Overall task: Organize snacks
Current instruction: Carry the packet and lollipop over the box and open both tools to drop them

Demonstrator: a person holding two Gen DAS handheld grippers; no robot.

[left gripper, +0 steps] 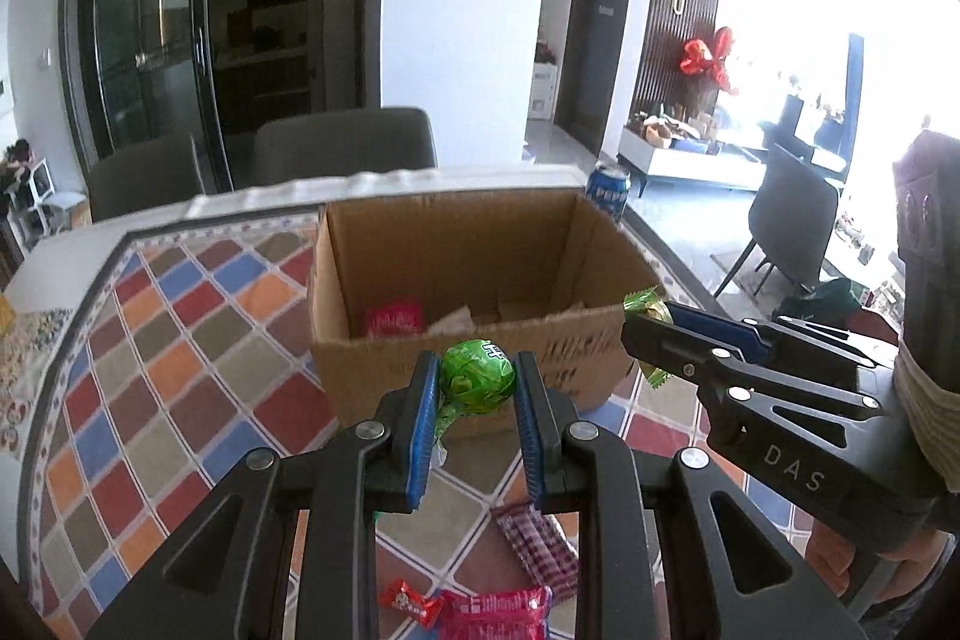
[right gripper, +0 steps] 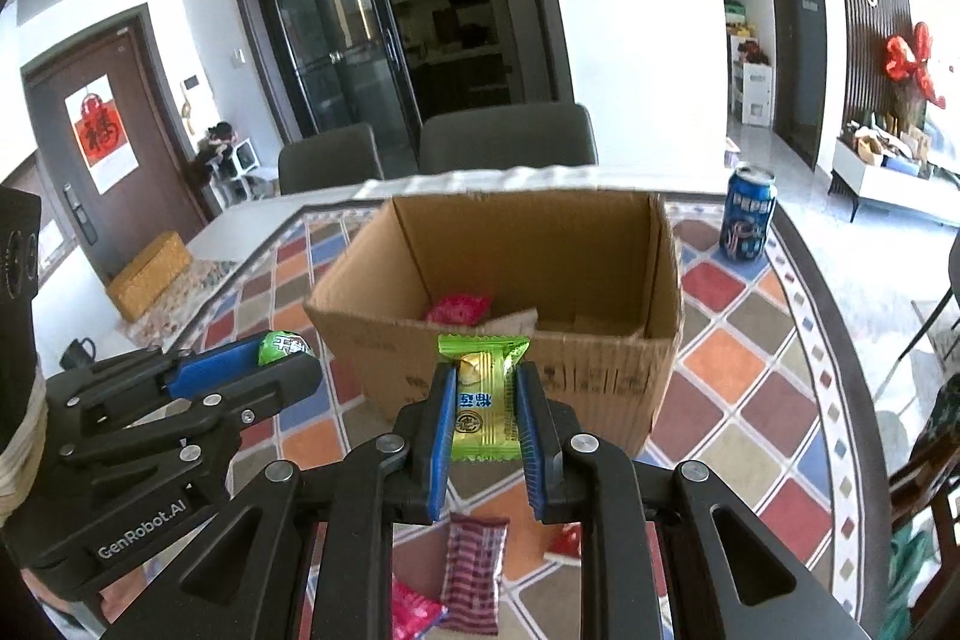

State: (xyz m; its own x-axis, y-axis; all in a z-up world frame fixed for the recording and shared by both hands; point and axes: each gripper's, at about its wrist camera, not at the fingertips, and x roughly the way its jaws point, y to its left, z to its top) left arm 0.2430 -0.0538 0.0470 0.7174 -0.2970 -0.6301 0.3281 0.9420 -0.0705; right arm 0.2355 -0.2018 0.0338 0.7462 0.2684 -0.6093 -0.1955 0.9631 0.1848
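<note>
An open cardboard box (left gripper: 468, 346) (right gripper: 606, 370) stands on the patterned tablecloth, with a pink packet (left gripper: 393, 321) (right gripper: 459, 309) inside. My left gripper (left gripper: 477, 376) is shut on a round green wrapped candy (left gripper: 478, 376), held just before the box's near wall; it also shows in the right wrist view (right gripper: 282, 347). My right gripper (right gripper: 483, 388) is shut on a green-and-yellow snack packet (right gripper: 483, 400), held at the box's near rim; it shows in the left wrist view (left gripper: 645, 334).
Loose snacks lie on the cloth below the grippers: a checked red packet (left gripper: 540, 544) (right gripper: 474, 574), a pink packet (left gripper: 495, 613) (right gripper: 414, 613) and a small red candy (left gripper: 411, 604). A blue Pepsi can (right gripper: 747, 214) (left gripper: 607, 190) stands right of the box. Chairs (right gripper: 507, 142) stand behind the table.
</note>
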